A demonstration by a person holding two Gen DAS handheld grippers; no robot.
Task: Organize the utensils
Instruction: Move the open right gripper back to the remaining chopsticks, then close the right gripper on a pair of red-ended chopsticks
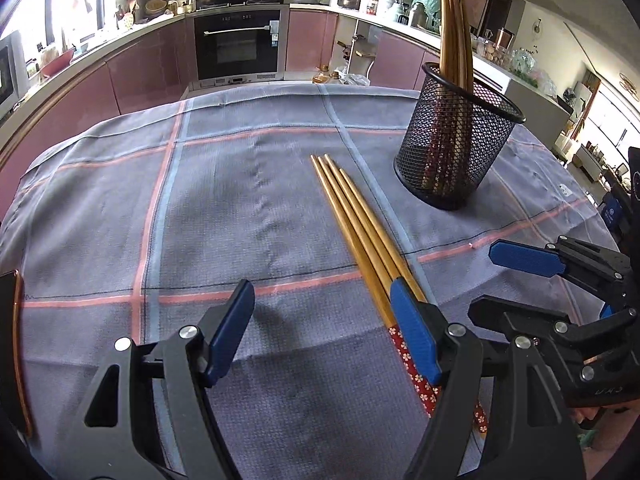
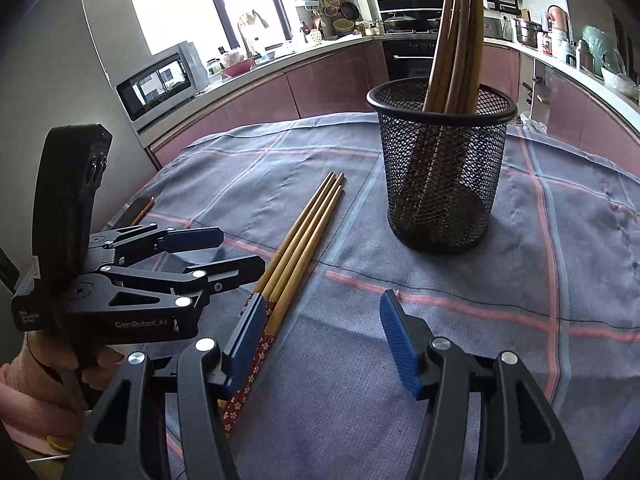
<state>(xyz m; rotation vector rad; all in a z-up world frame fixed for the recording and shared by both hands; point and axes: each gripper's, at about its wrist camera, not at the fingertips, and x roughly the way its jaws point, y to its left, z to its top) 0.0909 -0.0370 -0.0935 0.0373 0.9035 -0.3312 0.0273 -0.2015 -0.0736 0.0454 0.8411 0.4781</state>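
Observation:
Several wooden chopsticks (image 1: 360, 220) (image 2: 308, 224) with red flowered handles lie side by side on the checked cloth. A black mesh holder (image 1: 456, 140) (image 2: 440, 168) stands behind them to the right, with more chopsticks (image 1: 454, 32) (image 2: 456, 40) upright in it. My left gripper (image 1: 322, 300) is open low over the cloth, and its right finger covers the lying chopsticks near their handles. My right gripper (image 2: 323, 304) is open too, with its left finger over the same handles. Neither grips anything. Each gripper shows in the other's view: the right gripper (image 1: 492, 280) and the left gripper (image 2: 240, 250).
A grey-blue cloth (image 1: 224, 200) (image 2: 540, 260) with pink lines covers the table. A dark flat object with a copper edge (image 1: 16, 360) (image 2: 136, 212) lies at the table's left side. A hand in a pink sleeve (image 2: 24, 384) holds the left gripper. Kitchen counters and an oven (image 1: 238, 44) stand beyond the table.

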